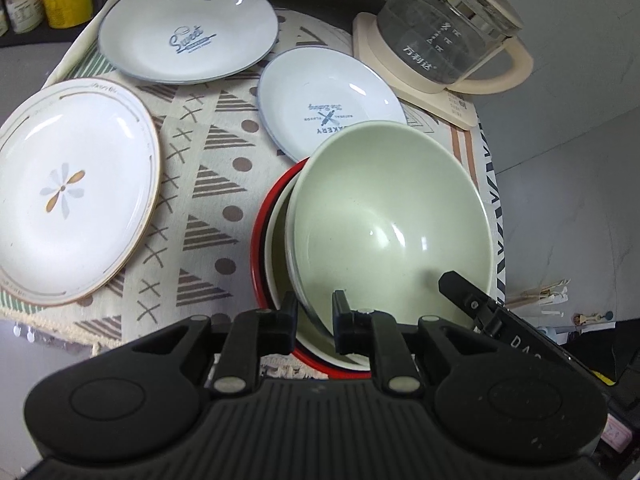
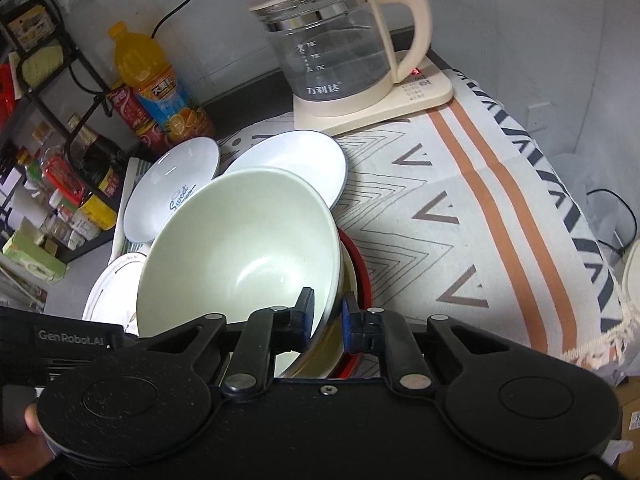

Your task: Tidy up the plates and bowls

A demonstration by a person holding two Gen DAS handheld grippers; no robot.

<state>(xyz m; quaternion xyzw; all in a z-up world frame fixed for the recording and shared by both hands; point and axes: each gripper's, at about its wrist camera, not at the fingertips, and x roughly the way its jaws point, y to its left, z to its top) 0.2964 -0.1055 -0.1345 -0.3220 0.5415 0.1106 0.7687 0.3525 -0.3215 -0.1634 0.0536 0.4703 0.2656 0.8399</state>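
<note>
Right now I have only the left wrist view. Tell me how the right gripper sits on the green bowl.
Observer: The right gripper is shut on the rim of the green bowl, one finger inside and one outside.
Operator: Check the kettle base for me.
Observer: A small red light glows on the kettle base, beside the handle.
Operator: Name what stands behind the Sweet plate.
Observer: An orange drink bottle stands upright behind the Sweet plate, by the wire rack.
</note>
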